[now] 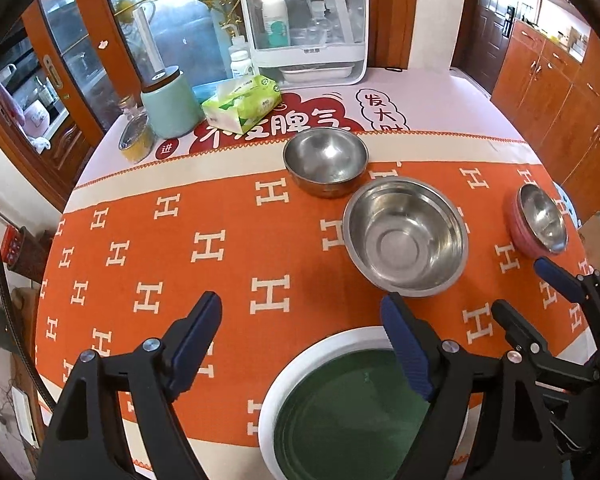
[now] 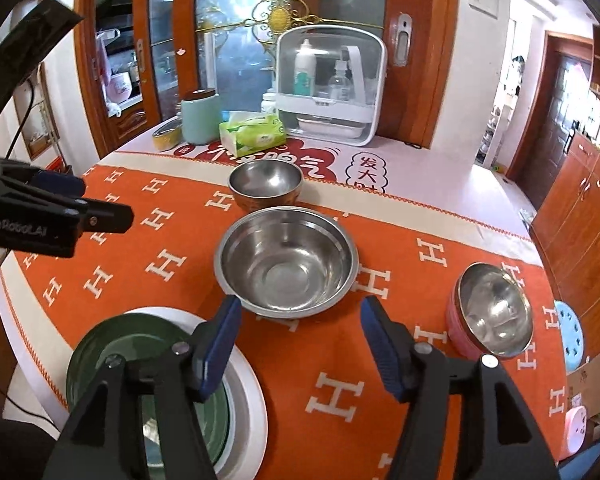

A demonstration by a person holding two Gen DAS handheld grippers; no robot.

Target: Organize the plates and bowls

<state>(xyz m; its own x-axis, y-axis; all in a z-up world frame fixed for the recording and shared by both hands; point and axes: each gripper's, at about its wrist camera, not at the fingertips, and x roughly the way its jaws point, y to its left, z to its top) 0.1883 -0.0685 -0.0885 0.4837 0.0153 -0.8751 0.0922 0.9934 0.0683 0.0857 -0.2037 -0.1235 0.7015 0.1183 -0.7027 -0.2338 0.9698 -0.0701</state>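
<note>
Currently the dark green round plate (image 1: 340, 412) sits nested on a white round plate (image 1: 284, 376), bottom centre of the left wrist view, so plates look stacked. Three bowls remain separate: wide shallow steel bowl (image 2: 286, 260) mid-frame, deeper steel bowl with brownish outside (image 2: 265, 184) just behind it, pink-sided steel-lined bowl (image 2: 490, 312) well apart at right. Left gripper (image 1: 302, 340) and right gripper (image 2: 300, 340) both spread wide, holding nothing. Bowl nesting is still to do, I'd judge.
</note>
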